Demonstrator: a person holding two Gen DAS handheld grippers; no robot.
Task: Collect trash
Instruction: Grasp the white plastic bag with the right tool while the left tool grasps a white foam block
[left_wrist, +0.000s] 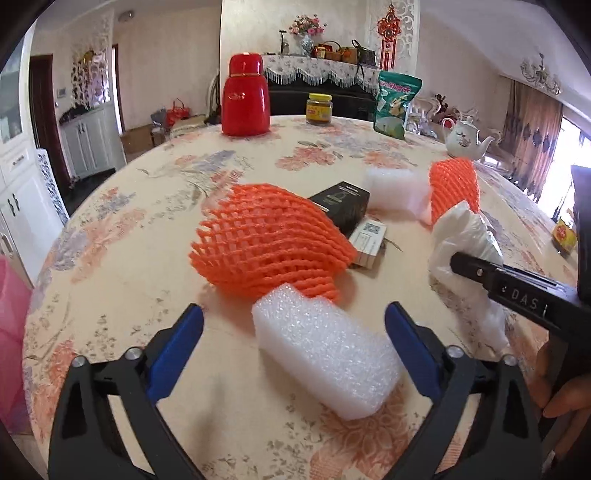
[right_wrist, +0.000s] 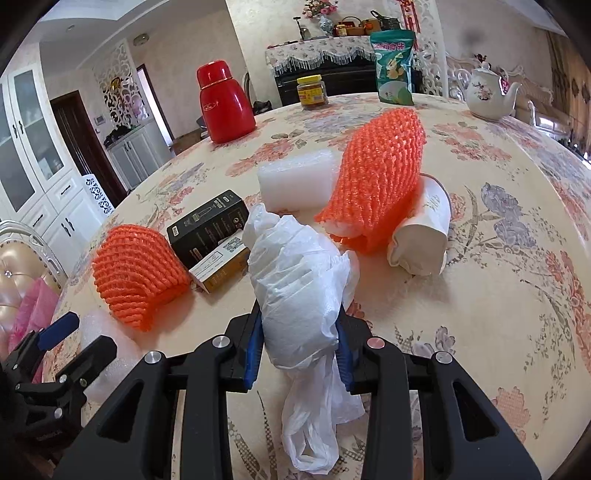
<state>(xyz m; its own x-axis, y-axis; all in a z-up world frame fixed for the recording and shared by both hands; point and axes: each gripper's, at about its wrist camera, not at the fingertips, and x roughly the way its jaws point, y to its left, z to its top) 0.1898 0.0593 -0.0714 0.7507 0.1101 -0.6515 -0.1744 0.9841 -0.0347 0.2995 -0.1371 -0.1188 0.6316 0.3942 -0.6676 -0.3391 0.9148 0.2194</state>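
Trash lies scattered over the flowered desk (left_wrist: 110, 266), and both grippers are among it. The right gripper (right_wrist: 301, 354) has its blue fingers (right_wrist: 253, 354) closed tight on a crumpled white plastic bag (right_wrist: 295, 280), pinched about its middle, with a loose tail hanging below. The left gripper (left_wrist: 293, 332) stands wide open and holds nothing; a white foam block (left_wrist: 325, 354) sits on the desk between its fingers (left_wrist: 177, 343), touching neither as far as I can see.

That block looks very light and springy, so I'd judge it will squash a little and then hold well if taken across its short sides. Just behind it rests an orange foam net (left_wrist: 266, 240), soft and airy; it should collapse under the fingers, so a pinch on a bunched fold seems safest. Farther off are a second foam block (right_wrist: 295, 181), another orange net (right_wrist: 376, 177) leaning over a flattened paper cup (right_wrist: 421, 236), a black box (right_wrist: 210, 225) and a small carton (right_wrist: 221, 266) touching it. The boxes look stiff and smooth, best gripped across their narrow faces.

The bag is slippery film, and a loose hold could let it slide out. A red flask (left_wrist: 245, 96), a jar (left_wrist: 318, 108), a green pouch (left_wrist: 395, 105) and a teapot (left_wrist: 465, 138) at the far edge seem not to be trash.
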